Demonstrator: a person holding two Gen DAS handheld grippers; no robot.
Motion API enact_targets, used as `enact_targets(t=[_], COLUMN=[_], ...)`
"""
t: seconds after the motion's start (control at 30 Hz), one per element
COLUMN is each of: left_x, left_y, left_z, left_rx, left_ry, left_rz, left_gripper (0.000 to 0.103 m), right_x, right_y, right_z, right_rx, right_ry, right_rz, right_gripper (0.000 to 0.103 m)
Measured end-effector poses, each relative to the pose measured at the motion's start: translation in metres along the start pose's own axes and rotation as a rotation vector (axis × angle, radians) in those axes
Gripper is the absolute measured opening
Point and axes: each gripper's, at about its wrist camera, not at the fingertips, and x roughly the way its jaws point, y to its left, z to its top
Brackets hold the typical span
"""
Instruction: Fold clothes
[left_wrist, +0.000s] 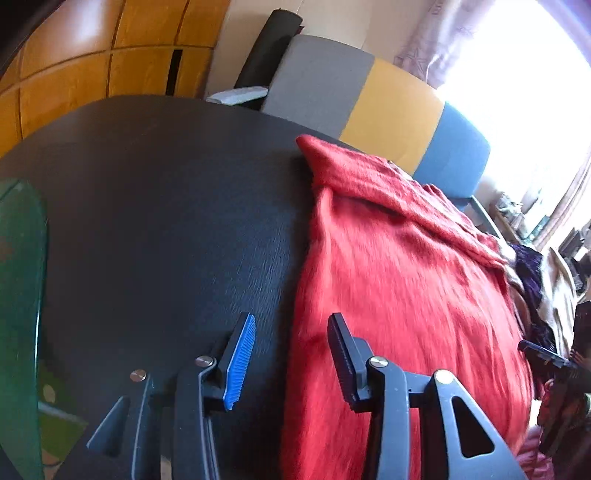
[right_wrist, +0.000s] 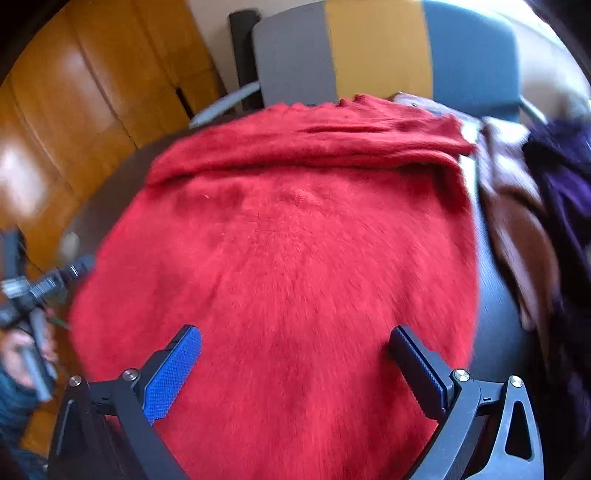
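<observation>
Both hand-held grippers are held with jaws parted above a red sweater spread on a dark table.

The left gripper (left_wrist: 291, 360) is seen with a gap between its blue-padded fingers (left_wrist: 240, 363) and nothing clamped; it is poised over the left edge of the red fuzzy sweater (left_wrist: 399, 266), where the cloth meets the bare dark table (left_wrist: 155, 206). The right gripper (right_wrist: 295, 369) is spread wide over the middle of the sweater (right_wrist: 280, 251), and nothing is gripped by its pads. A folded band is seen along the sweater's far edge. Brown and purple garments (right_wrist: 532, 221) are piled just beside the sweater's right side. A chair with grey, yellow and blue panels (right_wrist: 380, 48) stands behind the table, and wooden cabinet doors (left_wrist: 92, 59) are seen beyond.
</observation>
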Motion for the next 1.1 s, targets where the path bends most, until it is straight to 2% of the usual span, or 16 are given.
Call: enact_targets(t=[0.1, 0.23, 0.37, 0.43, 0.5, 0.57, 0.63, 0.8, 1.0, 1.1], left_x=[-0.012, -0.021, -0.021, -0.02, -0.019, -0.026, -0.029, -0.032, -0.026, -0.029], left_y=[0.002, -0.004, -0.015, -0.018, -0.014, -0.009, -0.016, -0.041, -0.055, -0.054], left_z=[-0.014, -0.034, -0.04, -0.043, -0.042, -0.046, -0.051, -0.062, -0.06, -0.064], left_rx=[0.033, 0.015, -0.018, -0.051, -0.109, -0.15, -0.098, 0.081, 0.179, 0.181], left_ry=[0.007, 0.015, 0.025, 0.034, 0.039, 0.05, 0.056, 0.05, 0.064, 0.069], left_rz=[-0.043, -0.097, -0.098, -0.098, -0.129, -0.183, -0.19, -0.126, -0.122, -0.132], left_gripper=[0.043, 0.052, 0.054, 0.055, 0.056, 0.055, 0.055, 0.055, 0.055, 0.055], right_x=[-0.039, -0.071, -0.07, -0.06, -0.051, -0.043, -0.034, -0.015, -0.017, -0.017], right_y=[-0.026, -0.058, -0.057, -0.046, -0.034, -0.022, -0.011, 0.004, 0.004, -0.001], right_z=[-0.02, -0.061, -0.093, -0.091, -0.09, -0.085, -0.08, -0.066, -0.071, -0.069], right_rx=[0.096, 0.209, 0.238, 0.22, 0.199, 0.164, 0.135, 0.096, 0.046, 0.049], right_ry=[-0.056, -0.085, -0.072, -0.078, -0.081, -0.075, -0.072, -0.071, -0.065, -0.051], right_rz=[0.056, 0.138, 0.295, 0.356, 0.406, 0.414, 0.413, 0.367, 0.367, 0.397], right_gripper=[0.103, 0.103, 0.103, 0.103, 0.103, 0.103, 0.103, 0.101, 0.102, 0.102])
